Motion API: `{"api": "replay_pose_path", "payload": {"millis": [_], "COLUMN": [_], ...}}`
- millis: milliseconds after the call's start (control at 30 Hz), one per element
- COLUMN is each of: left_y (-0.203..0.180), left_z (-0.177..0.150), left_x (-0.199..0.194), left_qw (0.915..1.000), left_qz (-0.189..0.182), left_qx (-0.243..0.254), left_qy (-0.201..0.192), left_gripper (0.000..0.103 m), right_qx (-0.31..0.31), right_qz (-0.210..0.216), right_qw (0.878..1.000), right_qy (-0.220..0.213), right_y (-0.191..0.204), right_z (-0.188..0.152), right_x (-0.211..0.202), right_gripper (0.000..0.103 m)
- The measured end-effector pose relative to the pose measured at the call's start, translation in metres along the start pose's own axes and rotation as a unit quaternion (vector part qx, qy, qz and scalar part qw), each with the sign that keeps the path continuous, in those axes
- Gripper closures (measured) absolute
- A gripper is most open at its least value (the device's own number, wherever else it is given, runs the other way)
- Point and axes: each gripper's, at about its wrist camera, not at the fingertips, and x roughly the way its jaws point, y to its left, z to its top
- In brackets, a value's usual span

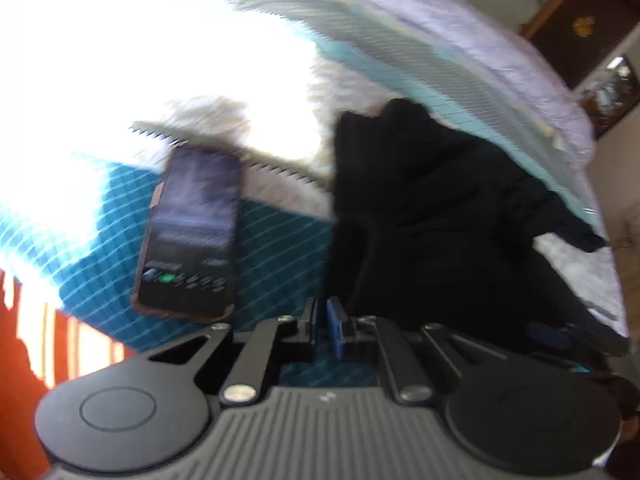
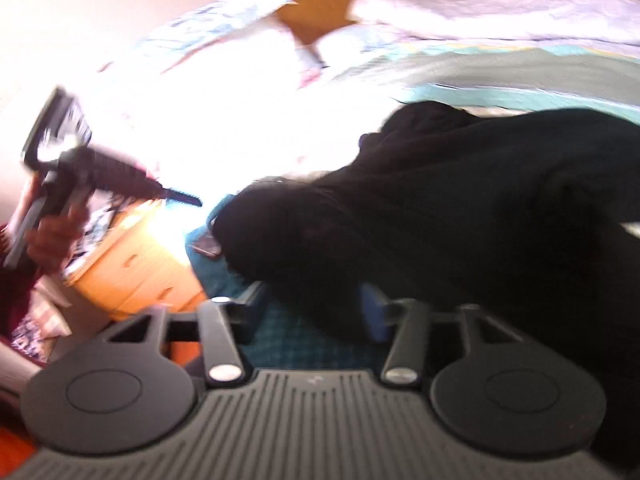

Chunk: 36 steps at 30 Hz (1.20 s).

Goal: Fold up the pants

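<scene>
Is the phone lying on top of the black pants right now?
No, the phone lies on the blue quilt beside the black pants, apart from them.

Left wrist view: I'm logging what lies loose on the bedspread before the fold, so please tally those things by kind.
Black pants: 1
Phone: 1
Total: 2
</scene>
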Motion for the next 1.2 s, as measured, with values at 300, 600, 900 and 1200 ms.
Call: {"api": "replay_pose_path", "payload": {"millis": [300,600,900,1200], "left_y": [0.005,-0.019,-0.030,-0.023], "left_z": [-0.031,-0.023,-0.012,-0.007], "left_x": [0.035,0.074,0.060,0.017], "left_qw": [0.9937,0.9892,0.9905,0.9923], "left_qz": [-0.083,-0.094,-0.051,-0.010], "left_qx": [-0.072,-0.109,-0.123,-0.124], "left_qy": [0.020,0.028,0.032,0.006], "left_gripper": [0.039,0.024,0.082,0.083], "right_qx": [0.157,0.354,0.419,0.371], "right_qz": [-0.116,-0.347,-0.485,-0.437], "right_qw": [0.977,0.838,0.709,0.734], "right_qy": [-0.085,-0.228,-0.295,-0.363], "right_y": [-0.056,-0.135,-0.211,-0.234], "right_z": [-0.045,-0.141,-0.193,-0.139], "right_x": [-0.086,-0.234,-0.303,-0.336], "right_gripper": [0.046,0.046,0.045,0.095]}}
